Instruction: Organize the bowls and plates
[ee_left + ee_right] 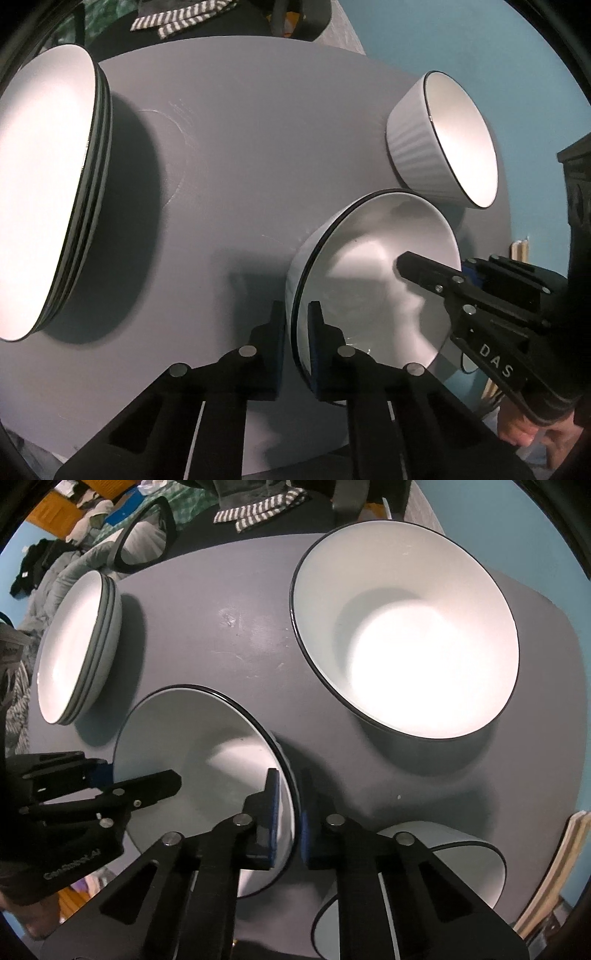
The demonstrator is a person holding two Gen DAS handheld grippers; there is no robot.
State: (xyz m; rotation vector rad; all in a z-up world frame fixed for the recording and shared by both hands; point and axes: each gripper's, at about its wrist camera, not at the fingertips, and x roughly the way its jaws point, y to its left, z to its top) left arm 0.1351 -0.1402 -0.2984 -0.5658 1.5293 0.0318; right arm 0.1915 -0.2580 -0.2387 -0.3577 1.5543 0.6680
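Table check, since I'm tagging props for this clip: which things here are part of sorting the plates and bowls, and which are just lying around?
Part of the job:
- shallow bowl, gripped on opposite rims by left gripper and right gripper
- stack of plates
- ribbed bowl
- third bowl, nearest the right gripper

Lying about:
- striped cloth
- pile of clothes

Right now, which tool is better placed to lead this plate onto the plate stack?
Left, probably: left tool and right tool both clamp the plate rim, but the plate stack sits on the left tool's side.
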